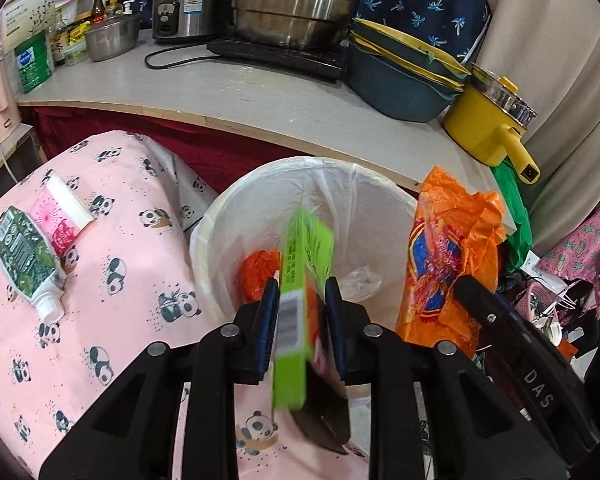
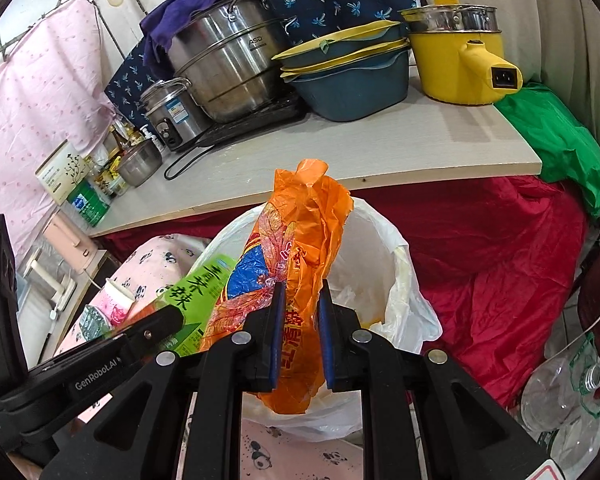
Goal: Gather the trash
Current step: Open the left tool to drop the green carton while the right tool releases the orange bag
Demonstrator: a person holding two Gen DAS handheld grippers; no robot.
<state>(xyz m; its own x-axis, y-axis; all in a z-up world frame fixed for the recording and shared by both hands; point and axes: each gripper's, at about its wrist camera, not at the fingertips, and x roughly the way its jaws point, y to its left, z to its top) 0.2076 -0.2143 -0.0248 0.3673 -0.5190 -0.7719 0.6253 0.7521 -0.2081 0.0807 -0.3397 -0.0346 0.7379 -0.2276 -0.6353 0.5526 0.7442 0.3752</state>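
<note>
Trash sits in both our grippers above the white-lined bin [image 1: 300, 184]. Our left gripper [image 1: 302, 320] is clamped narrowly on a green box [image 1: 300, 280], which tilts over the bin mouth. Our right gripper [image 2: 298, 332] pinches a crumpled orange wrapper [image 2: 300, 248] just beside it. We judge both should hang well inside the rim before releasing. Two tubes [image 1: 40, 252] lie on the panda cloth [image 1: 120, 320].

green box [image 1: 300, 292]: far end motion-blurred, print there unreadable; lower end hidden behind the left jaws.
orange wrapper [image 2: 296, 280]: middle covered by the right jaws' pads.
bin [image 1: 220, 224]: bottom hidden beyond the box, contents unclear.
</note>
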